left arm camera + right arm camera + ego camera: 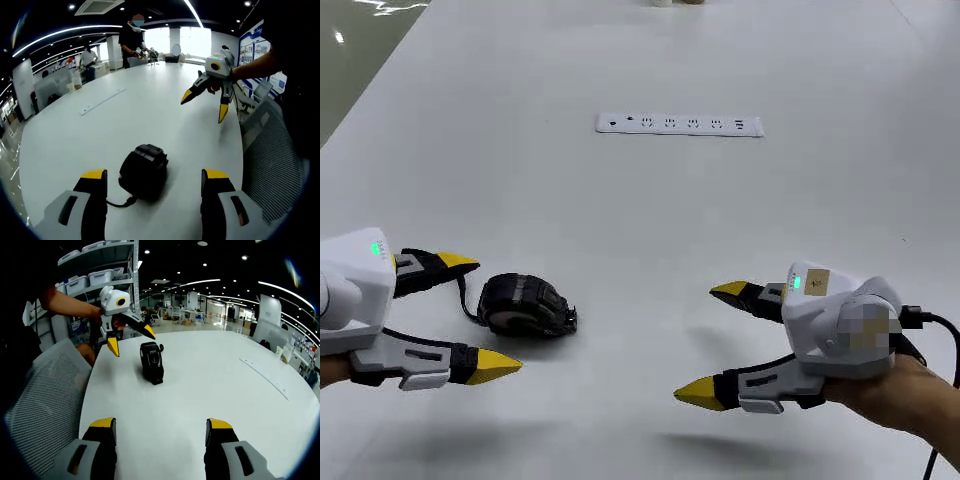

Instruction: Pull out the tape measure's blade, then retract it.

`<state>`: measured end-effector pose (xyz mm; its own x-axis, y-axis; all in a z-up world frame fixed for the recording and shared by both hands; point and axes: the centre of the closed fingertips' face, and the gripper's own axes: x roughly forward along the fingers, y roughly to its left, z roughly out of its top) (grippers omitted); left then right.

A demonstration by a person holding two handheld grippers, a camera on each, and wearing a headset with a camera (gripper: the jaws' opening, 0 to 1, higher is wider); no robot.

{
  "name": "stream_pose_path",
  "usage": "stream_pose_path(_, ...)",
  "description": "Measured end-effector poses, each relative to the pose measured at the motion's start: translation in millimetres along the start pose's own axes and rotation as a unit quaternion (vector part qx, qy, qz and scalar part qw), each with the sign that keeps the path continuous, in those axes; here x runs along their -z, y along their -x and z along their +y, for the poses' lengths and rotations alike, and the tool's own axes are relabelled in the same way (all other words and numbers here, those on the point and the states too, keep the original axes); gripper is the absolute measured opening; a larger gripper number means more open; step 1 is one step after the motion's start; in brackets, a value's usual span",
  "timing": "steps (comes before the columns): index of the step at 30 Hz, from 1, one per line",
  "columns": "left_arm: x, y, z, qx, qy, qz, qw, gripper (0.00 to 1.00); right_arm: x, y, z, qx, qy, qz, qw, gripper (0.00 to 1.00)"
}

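Head view: the black tape measure (528,305) sits on the white table (620,220) at 8 o'clock, blade all in. It's lined up with the gaping jaws of the left gripper (487,313), not pinched. The right gripper (698,342), at 4 o'clock, is spread and empty.

Left gripper view: case dead ahead, close.

Right gripper view: case at 11 o'clock, well apart.

Looks like the very start. Next, clamp the case, then hook the blade tip.

Bare glossy top with a power strip (678,124), in an open office with strip lights.

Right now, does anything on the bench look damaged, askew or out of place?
Nothing stands out. The tape measure sits on the table by the open left gripper, blade not pulled out; the power strip lies flat farther back.
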<state>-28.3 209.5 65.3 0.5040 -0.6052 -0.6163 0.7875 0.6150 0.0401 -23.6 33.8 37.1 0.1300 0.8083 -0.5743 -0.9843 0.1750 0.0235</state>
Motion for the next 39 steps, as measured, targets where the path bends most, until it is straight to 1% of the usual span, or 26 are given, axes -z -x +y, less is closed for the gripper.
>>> stream_pose_path(2, 0.5, -1.4, 1.7, 0.005, -0.005, 0.006, 1.0000, 0.70, -1.7, -3.8, -0.1, -0.006, 0.005, 0.000, 1.0000, 0.70)
stream_pose_path(4, 0.7, -2.6, 2.9, 0.011, -0.011, 0.009, 0.9998, 0.68, -4.0, -7.2, 0.6, -0.014, 0.014, -0.002, 0.9998, 0.66)
stream_pose_path(8, 2.6, -5.2, 6.3, 0.022, -0.023, 0.022, 0.9993, 0.63, -7.4, -13.3, -0.3, -0.022, 0.024, -0.002, 0.9994, 0.62)
stream_pose_path(9, 3.4, -5.8, 6.3, 0.030, -0.030, 0.027, 0.9988, 0.61, -8.5, -15.5, -0.7, -0.027, 0.032, -0.003, 0.9991, 0.60)
stream_pose_path(11, 3.8, -6.8, 9.2, 0.033, -0.045, 0.032, 0.9979, 0.57, -11.4, -18.7, -1.3, -0.032, 0.039, -0.004, 0.9987, 0.57)
stream_pose_path(14, 4.5, -8.3, 13.5, 0.041, -0.050, 0.040, 0.9971, 0.55, -15.6, -24.2, -2.7, -0.039, 0.049, -0.008, 0.9980, 0.55)
stream_pose_path(18, 5.6, -9.4, 16.0, 0.051, -0.059, 0.050, 0.9957, 0.52, -19.1, -31.1, -2.6, -0.051, 0.061, -0.012, 0.9968, 0.48)
stream_pose_path(21, 8.6, -10.6, 18.2, 0.063, -0.066, 0.062, 0.9939, 0.48, -21.9, -38.0, -1.2, -0.062, 0.071, -0.012, 0.9954, 0.44)
stream_pose_path(23, 9.8, -11.3, 19.4, 0.067, -0.070, 0.066, 0.9931, 0.46, -23.7, -41.6, -0.7, -0.067, 0.076, -0.012, 0.9948, 0.41)
stream_pose_path(25, 12.0, -12.1, 19.3, 0.076, -0.073, 0.074, 0.9917, 0.43, -25.5, -46.4, -1.1, -0.072, 0.079, -0.012, 0.9942, 0.40)
stream_pose_path(27, 13.2, -13.3, 20.6, 0.078, -0.078, 0.079, 0.9907, 0.41, -27.0, -51.7, -0.8, -0.079, 0.083, -0.011, 0.9934, 0.37)
stream_pose_path(29, 15.0, -14.0, 21.3, 0.083, -0.081, 0.085, 0.9896, 0.40, -28.9, -56.8, -0.3, -0.085, 0.088, -0.009, 0.9924, 0.37)
stream_pose_path(32, 18.4, -14.9, 21.4, 0.095, -0.084, 0.095, 0.9874, 0.36, -32.0, -63.1, -0.1, -0.094, 0.097, -0.009, 0.9908, 0.33)
stream_pose_path(34, 19.0, -14.9, 21.3, 0.100, -0.092, 0.098, 0.9859, 0.34, -34.2, -67.9, 0.0, -0.101, 0.100, -0.008, 0.9898, 0.32)
stream_pose_path(38, 18.9, -16.2, 22.0, 0.109, -0.099, 0.103, 0.9837, 0.32, -38.3, -76.6, -0.1, -0.110, 0.106, -0.007, 0.9882, 0.29)
stream_pose_path(39, 19.6, -16.9, 22.1, 0.112, -0.104, 0.107, 0.9825, 0.32, -39.7, -80.0, 0.3, -0.113, 0.106, -0.006, 0.9879, 0.29)
